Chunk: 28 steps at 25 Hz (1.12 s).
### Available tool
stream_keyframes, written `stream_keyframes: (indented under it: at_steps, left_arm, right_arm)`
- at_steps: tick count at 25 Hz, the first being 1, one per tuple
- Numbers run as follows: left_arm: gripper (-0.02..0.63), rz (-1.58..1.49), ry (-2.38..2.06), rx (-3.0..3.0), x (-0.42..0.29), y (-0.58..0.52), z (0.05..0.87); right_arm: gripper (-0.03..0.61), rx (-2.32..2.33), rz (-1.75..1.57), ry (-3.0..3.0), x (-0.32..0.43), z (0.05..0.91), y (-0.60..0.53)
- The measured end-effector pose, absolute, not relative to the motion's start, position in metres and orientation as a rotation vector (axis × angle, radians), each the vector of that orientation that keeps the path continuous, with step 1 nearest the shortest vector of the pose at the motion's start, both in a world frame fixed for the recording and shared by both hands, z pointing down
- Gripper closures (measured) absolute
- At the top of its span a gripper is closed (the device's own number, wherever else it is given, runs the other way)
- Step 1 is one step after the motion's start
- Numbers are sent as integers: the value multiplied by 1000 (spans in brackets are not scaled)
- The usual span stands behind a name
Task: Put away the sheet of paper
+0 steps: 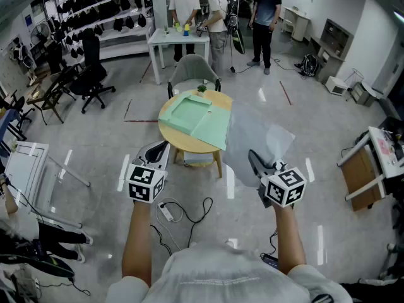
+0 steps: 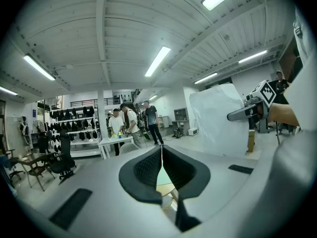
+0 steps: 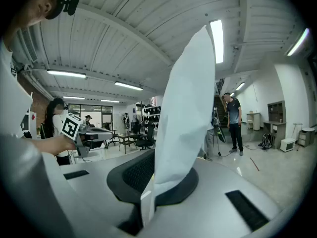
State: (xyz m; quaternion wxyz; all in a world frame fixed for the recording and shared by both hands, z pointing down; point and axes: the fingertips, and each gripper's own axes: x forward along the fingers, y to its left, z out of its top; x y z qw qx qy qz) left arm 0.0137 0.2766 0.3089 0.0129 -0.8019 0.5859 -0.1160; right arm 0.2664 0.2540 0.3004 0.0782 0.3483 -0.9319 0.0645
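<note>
Both tongs are closed: your right tongs pinch the sheet of paper, apparently by a lower corner, holding it upright in the air beyond the round worktop's right edge; your left tongs grip nothing.

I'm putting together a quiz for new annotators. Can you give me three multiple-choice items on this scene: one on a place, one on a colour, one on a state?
1. Where does the green folder lie?
A) on the floor
B) on the round table
C) on an office chair

2. What colour is the sheet of paper?
A) white
B) yellow
C) pink

3. How is the left hand-held gripper?
A) open
B) shut on the paper
C) shut, empty

Answers:
1 B, the head view shows it spread open on the tabletop.
2 A, it shows white in every view.
3 C, its jaws meet with nothing between them.
</note>
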Motion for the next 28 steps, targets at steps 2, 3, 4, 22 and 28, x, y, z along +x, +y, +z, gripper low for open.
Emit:
stream_keyframes:
  at_steps: [2,3,4,22,28]
  left_arm:
    - [591,-354,1824,-2503,13,275,310]
    - [591,-352,1823,-2505,13,274,310]
    - [591,-351,1821,-2507,12,273,310]
    - [591,-321,1794,-2579,-36,274,331]
    - [591,-339,1823,-2590,-52,274,346]
  right_arm:
    - [549,1041,196,-2790,264,302,252]
    - [549,1039,195,-2790,262,302,251]
    - [549,1035,192,-2789,260,303,251]
    - [549,1060,283,-2759,212,325,267]
    - [549,1054,315,-2750,196,333,255]
